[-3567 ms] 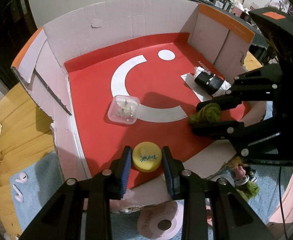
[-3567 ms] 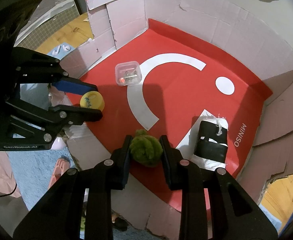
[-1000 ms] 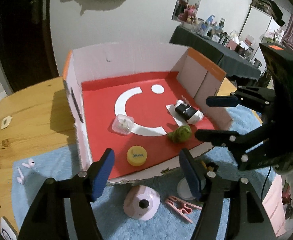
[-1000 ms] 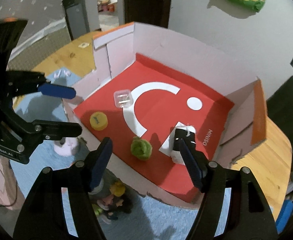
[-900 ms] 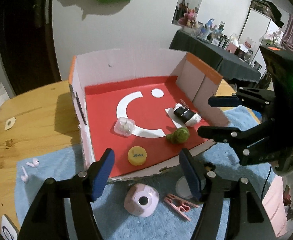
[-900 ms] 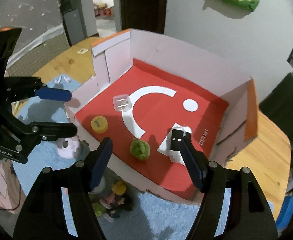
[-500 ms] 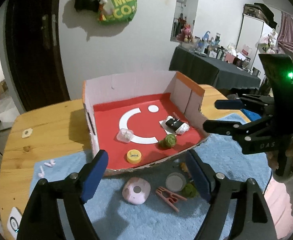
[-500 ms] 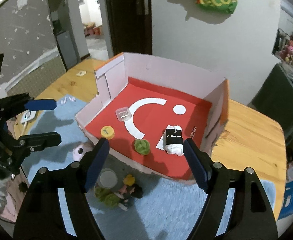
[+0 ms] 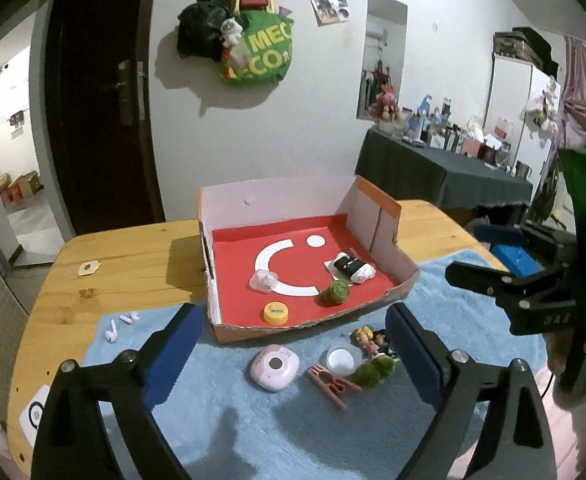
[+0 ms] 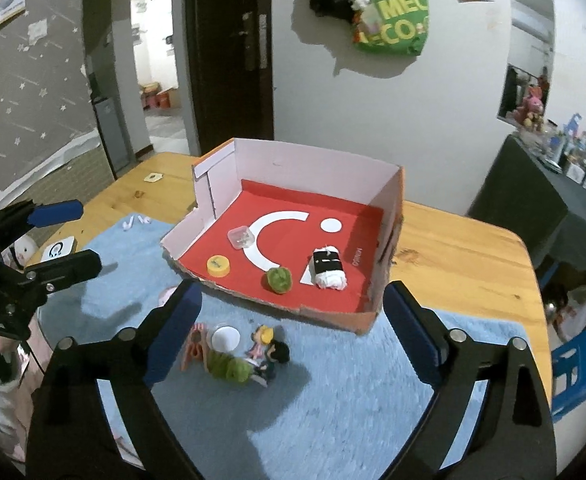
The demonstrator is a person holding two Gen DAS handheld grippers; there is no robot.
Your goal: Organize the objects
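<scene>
- The left tongs hung over the blue mat, jaws wide and opening, nothing between the blue pads.
- The right tongs stood likewise over the mat, jaws wide and opening, gripping nothing.
- On the mat just before the box lay a pink case, a pink clip, a white disc, a green pompom and two small dolls, all close together; the pompom touched the dolls.
- Two white earbuds lay at the mat's left edge, well apart from that cluster.
- Beyond these stood the open box on the table, its red floor marked with a white arc and dot.
- Inside, near the front edge, sat a yellow lid and a second green ball.
- Further in lay a clear case beside the arc and a black-and-white bundle by the right wall, just behind the ball.
- Each view showed the other tongs off to the side, apart from everything on the mat.
- A green bag hung on the far wall beside a dark door.
</scene>
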